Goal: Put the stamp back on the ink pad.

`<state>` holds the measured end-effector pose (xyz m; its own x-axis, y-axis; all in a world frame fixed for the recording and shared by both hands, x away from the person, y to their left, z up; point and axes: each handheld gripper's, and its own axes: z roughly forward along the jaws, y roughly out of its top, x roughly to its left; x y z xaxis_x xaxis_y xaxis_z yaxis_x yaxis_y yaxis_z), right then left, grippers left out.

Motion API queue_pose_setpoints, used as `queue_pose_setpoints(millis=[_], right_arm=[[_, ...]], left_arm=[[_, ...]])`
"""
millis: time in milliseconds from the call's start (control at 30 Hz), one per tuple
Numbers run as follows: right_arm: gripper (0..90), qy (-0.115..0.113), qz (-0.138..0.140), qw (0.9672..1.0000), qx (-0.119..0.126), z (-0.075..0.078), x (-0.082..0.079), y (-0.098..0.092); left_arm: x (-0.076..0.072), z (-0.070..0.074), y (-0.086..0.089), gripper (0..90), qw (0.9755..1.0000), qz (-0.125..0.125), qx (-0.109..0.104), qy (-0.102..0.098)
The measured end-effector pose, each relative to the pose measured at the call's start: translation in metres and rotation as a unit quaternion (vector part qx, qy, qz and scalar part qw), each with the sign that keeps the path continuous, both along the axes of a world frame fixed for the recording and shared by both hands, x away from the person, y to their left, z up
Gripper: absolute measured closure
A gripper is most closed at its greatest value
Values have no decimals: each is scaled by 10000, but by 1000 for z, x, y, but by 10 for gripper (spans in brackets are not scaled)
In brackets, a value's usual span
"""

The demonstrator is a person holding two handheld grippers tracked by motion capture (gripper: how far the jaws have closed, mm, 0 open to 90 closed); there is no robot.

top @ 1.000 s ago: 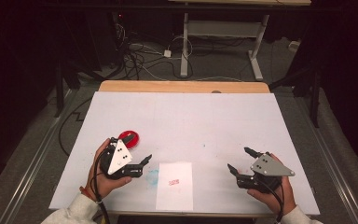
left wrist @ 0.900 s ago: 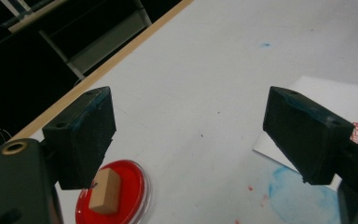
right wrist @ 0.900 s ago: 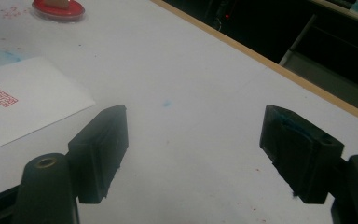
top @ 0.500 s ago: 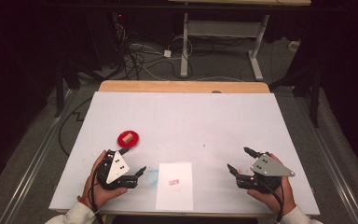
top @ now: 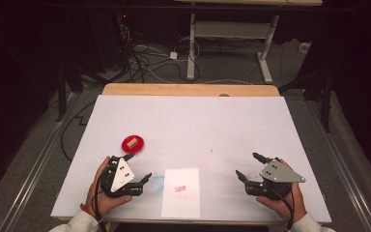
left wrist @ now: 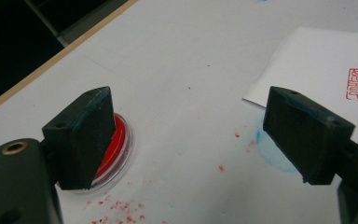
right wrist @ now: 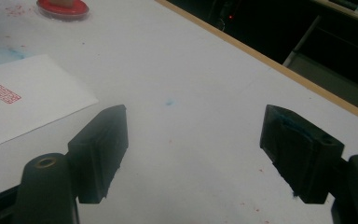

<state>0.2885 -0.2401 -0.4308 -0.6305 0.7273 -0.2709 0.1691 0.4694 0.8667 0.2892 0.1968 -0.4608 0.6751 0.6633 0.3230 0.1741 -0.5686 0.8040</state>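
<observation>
We see both grippers spread wide, grasping nothing: left gripper, right gripper. Stamped paper lies between them; red ink pad sits just beyond the left fingers.

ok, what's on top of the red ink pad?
A small tan block, likely the stamp, sits on the red ink pad. Its underside and the pad's centre beneath it are covered.
</observation>
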Motion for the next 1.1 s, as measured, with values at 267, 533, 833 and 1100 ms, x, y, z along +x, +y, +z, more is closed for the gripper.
queue_pose_setpoints(millis=[267,533,833,1100], right_arm=[[237,-12,29,10000,-27,0,0,3],[237,-43,29,10000,2,1,-1,1],[237,-42,28,10000,20,1,0,1],[236,-36,11,10000,55,1,0,-1]], left_arm=[[0,1,1,163,10000,-19,-49,-8],[-1,2,0,163,10000,-31,-52,-25],[0,3,2,163,9999,53,-68,-51],[2,5,3,163,9999,117,-105,-60]])
